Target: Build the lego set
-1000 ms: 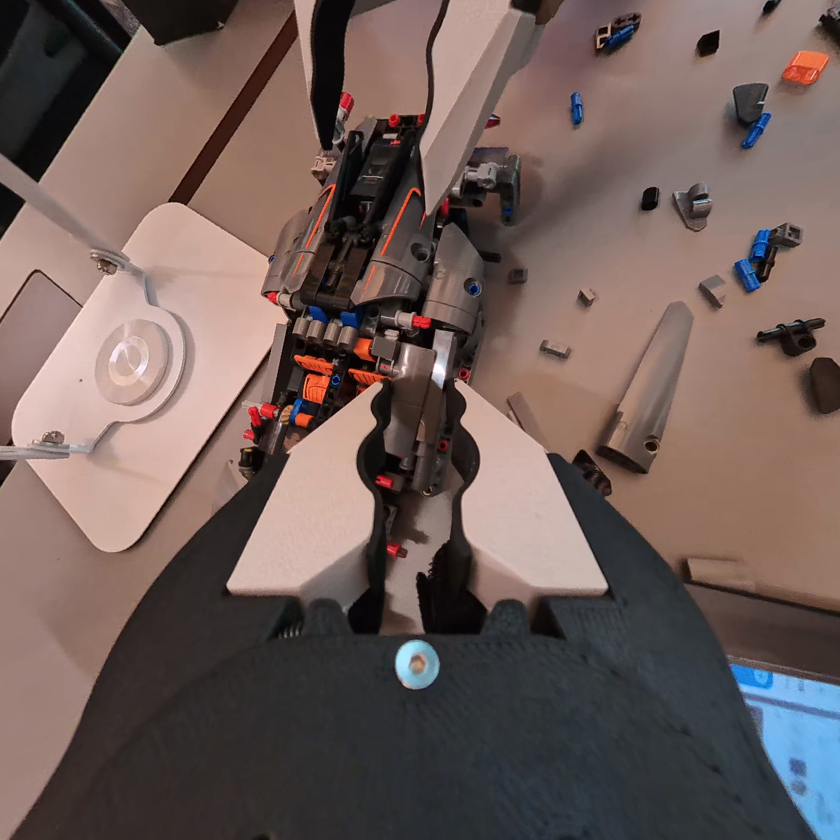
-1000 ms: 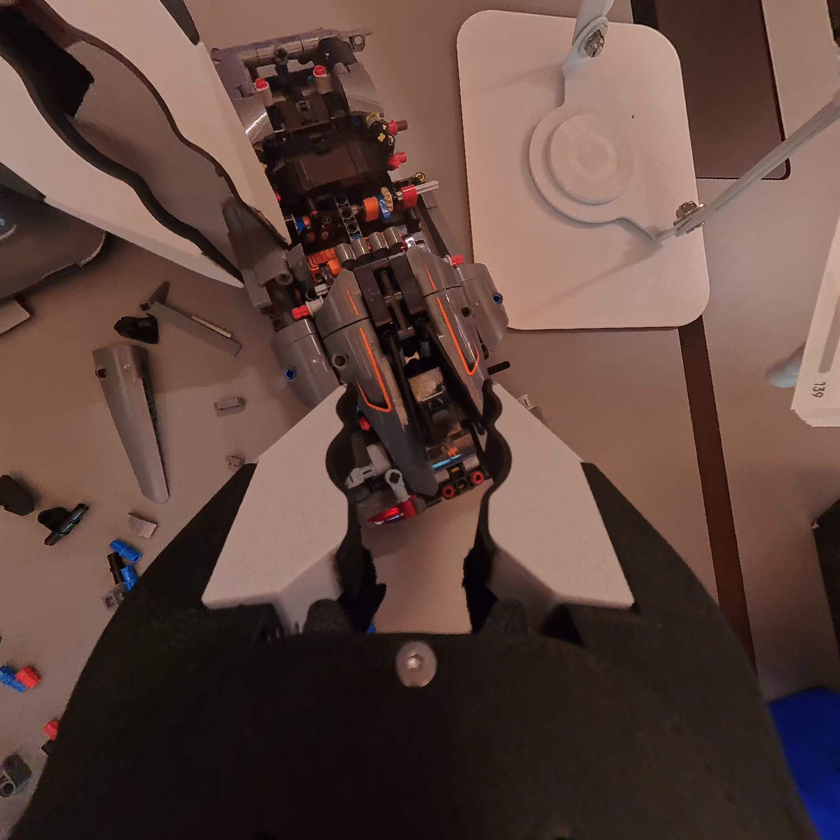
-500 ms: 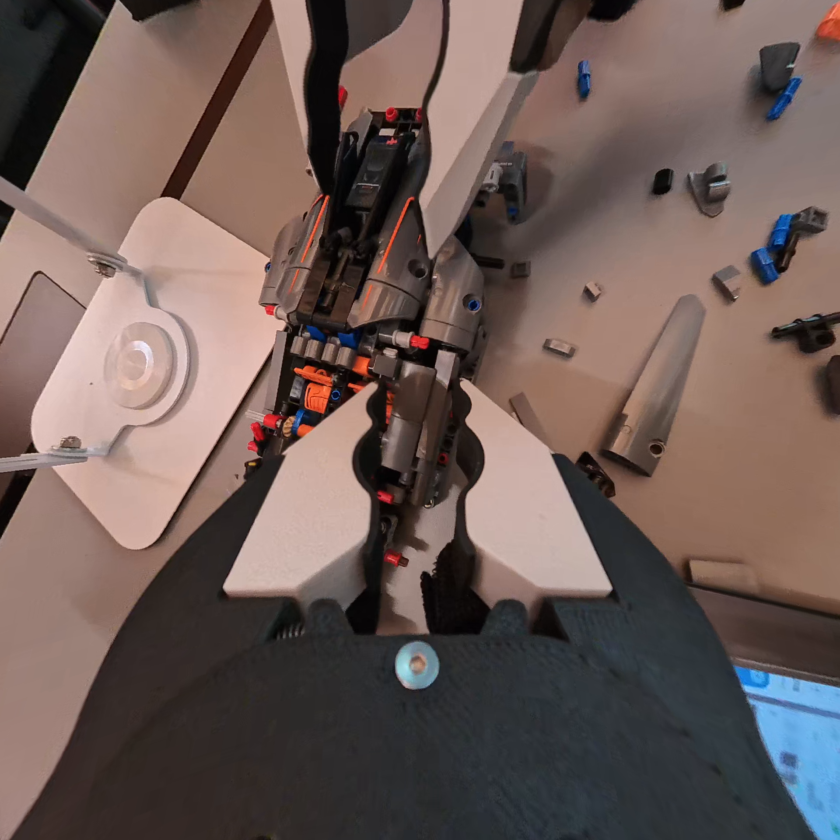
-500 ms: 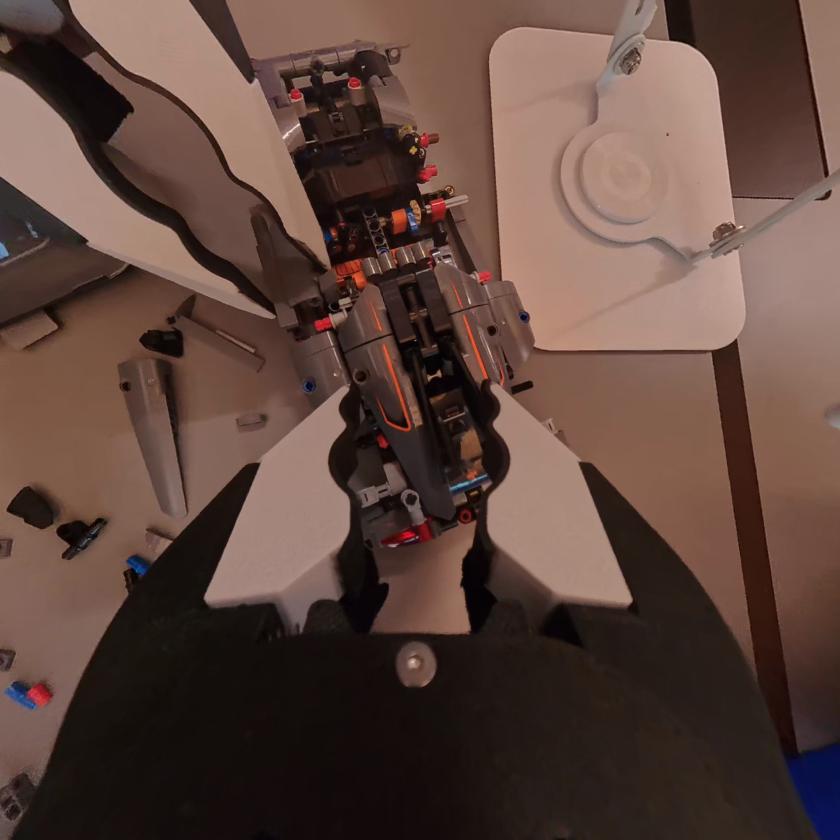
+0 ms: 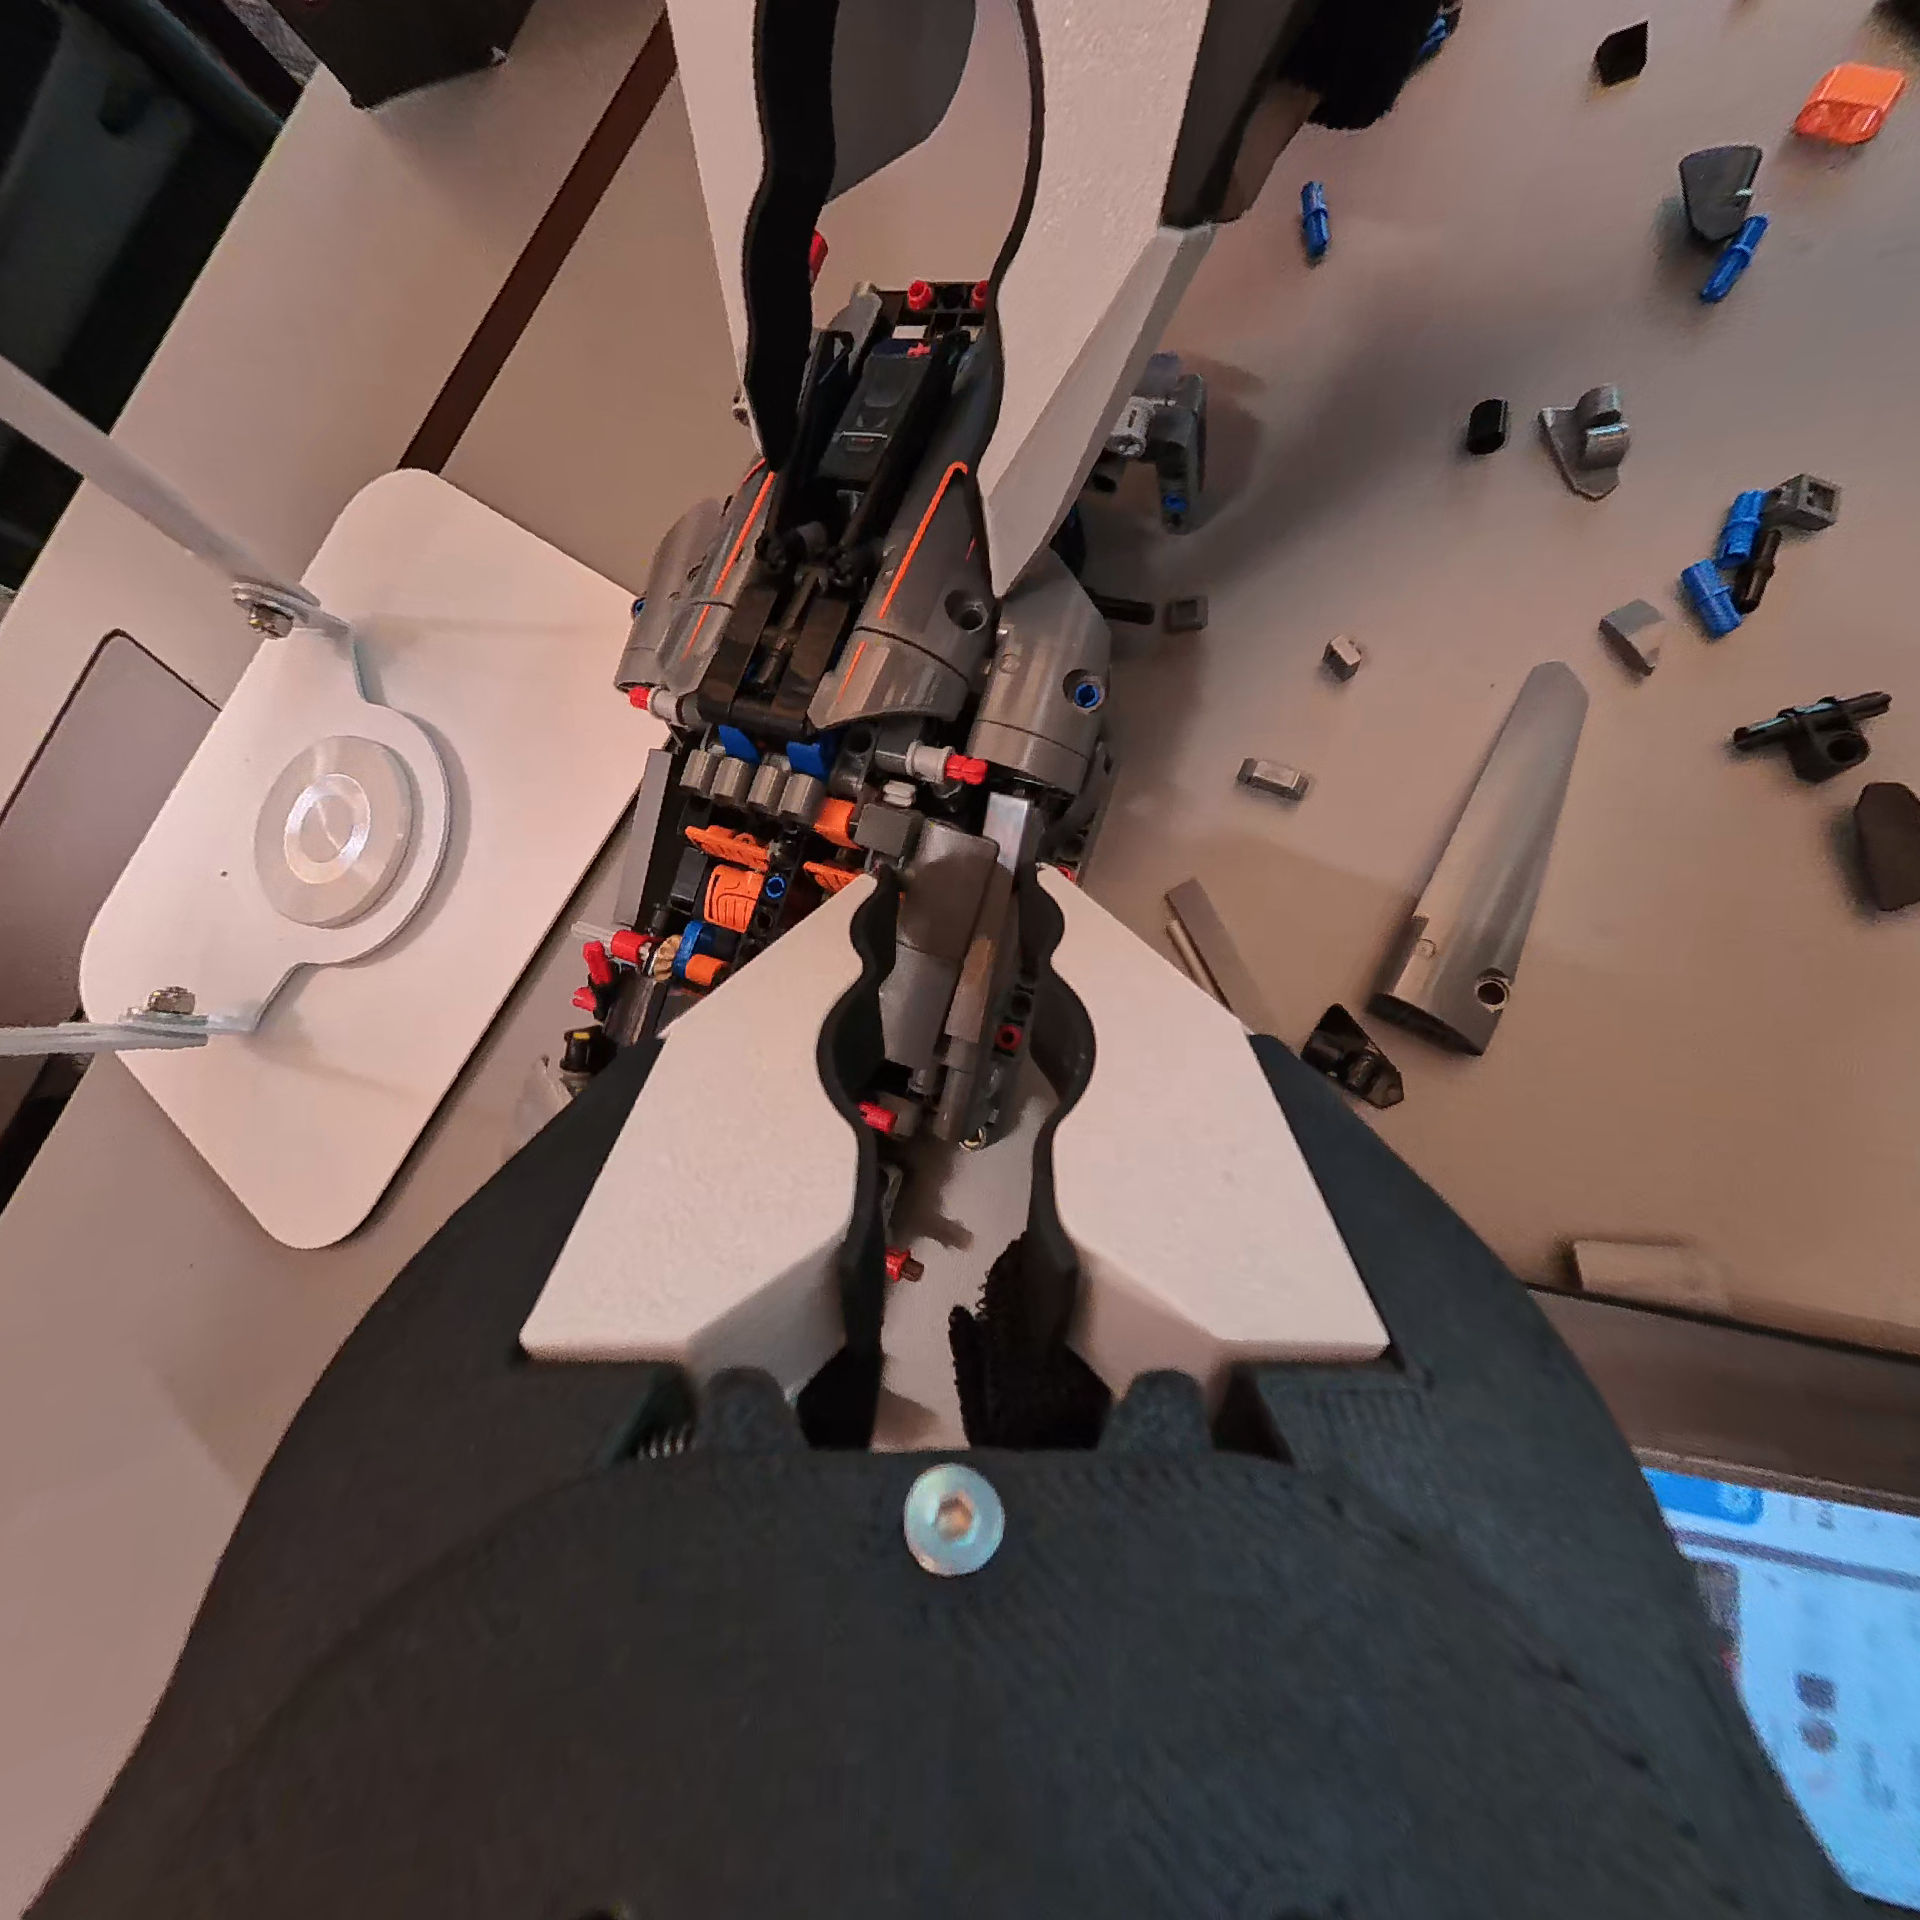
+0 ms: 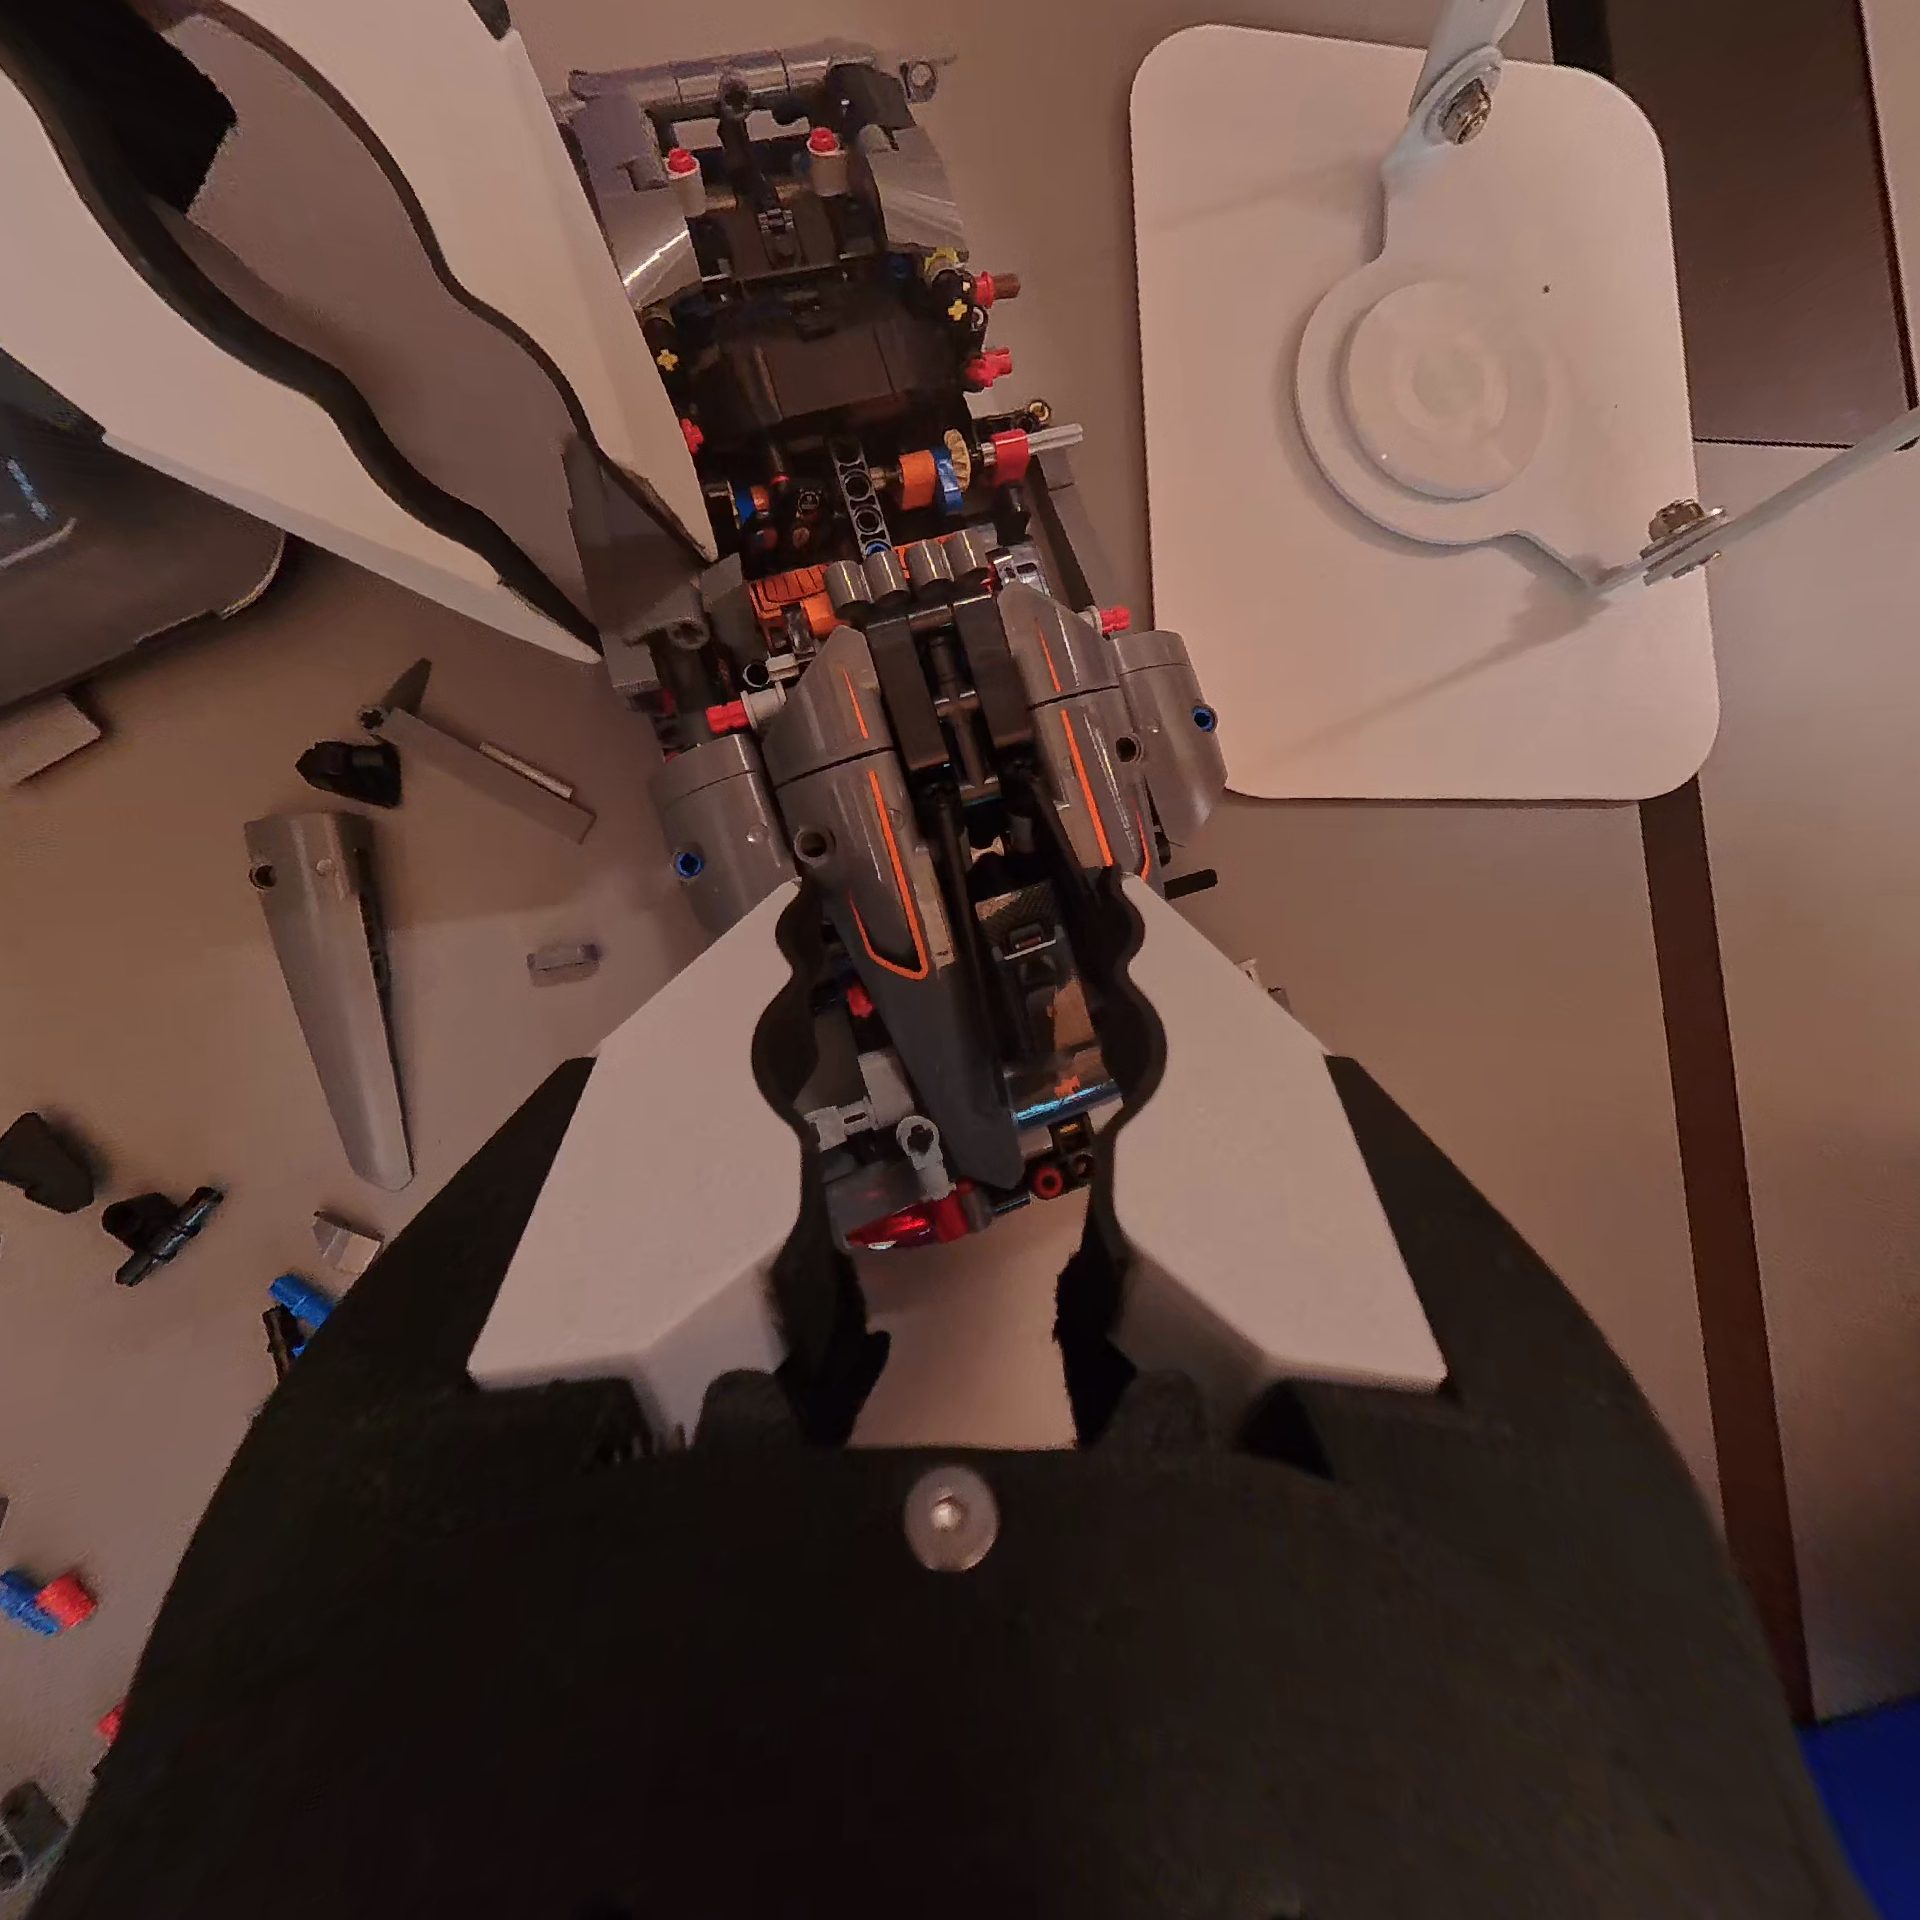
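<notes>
A dark grey Lego car [image 5: 831,644] with orange stripes lies on the beige table, with open red, blue and orange gearing in its middle. My left gripper [image 5: 954,883] is shut on a grey side panel [image 5: 951,935] at the car's flank. My right gripper [image 6: 961,888] is shut around the car's tapered end [image 6: 935,1018], a finger on each side. The two grippers face each other along the car [image 6: 935,727]. The right gripper's fingers [image 5: 1081,343] show at the top of the left wrist view. The left gripper's fingers [image 6: 343,343] show at the upper left of the right wrist view.
A white base plate [image 5: 312,831] with a round disc and metal struts lies beside the car, also in the right wrist view [image 6: 1423,416]. On the other side lie a long grey panel [image 5: 1486,862], blue pins [image 5: 1725,260] and small dark pieces. A lit screen [image 5: 1818,1662] is at the table edge. My right fingertips sit around 8 cm from my left ones.
My right gripper has slid farther along the car toward the left gripper, so more of the tapered end sits between its fingers. The left gripper keeps its hold on the side panel.
</notes>
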`<move>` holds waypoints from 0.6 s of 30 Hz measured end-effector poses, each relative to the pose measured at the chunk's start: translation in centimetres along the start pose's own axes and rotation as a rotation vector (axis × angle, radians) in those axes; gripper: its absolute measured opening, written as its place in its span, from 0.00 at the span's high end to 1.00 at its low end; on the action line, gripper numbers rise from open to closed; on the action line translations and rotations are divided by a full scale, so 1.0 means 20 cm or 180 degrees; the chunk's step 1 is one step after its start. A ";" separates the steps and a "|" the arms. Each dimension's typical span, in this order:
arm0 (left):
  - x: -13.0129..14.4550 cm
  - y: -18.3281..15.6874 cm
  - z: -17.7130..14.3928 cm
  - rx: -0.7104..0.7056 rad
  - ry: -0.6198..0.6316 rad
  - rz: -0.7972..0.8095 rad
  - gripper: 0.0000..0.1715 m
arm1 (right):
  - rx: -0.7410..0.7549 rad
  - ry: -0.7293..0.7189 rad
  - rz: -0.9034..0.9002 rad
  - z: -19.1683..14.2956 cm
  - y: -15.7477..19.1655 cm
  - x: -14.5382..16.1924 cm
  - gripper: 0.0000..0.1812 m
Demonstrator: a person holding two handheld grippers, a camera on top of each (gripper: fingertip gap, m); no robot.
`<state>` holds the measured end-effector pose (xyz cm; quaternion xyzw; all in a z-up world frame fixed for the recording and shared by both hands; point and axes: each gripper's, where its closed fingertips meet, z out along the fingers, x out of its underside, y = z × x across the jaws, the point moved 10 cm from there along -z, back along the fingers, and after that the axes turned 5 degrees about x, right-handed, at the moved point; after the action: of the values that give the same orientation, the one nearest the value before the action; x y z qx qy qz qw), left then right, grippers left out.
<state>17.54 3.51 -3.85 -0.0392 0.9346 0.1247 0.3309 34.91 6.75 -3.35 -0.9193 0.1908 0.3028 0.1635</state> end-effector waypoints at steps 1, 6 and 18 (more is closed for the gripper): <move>0.01 0.00 0.00 0.0008 -0.0022 -0.0026 0.88 | -0.0003 -0.0002 0.0000 0.00 0.00 0.00 0.72; 0.03 0.02 -0.03 0.0034 -0.0124 -0.0109 0.89 | -0.0014 -0.0011 -0.0008 0.00 0.00 0.00 0.72; 0.01 0.00 0.04 0.0078 0.0179 0.0063 0.85 | -0.0008 -0.0008 -0.0031 0.01 0.01 0.00 0.72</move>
<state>17.86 3.79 -4.56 -0.0294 0.9453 0.1154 0.3037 34.66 6.62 -3.45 -0.9201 0.1857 0.3034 0.1641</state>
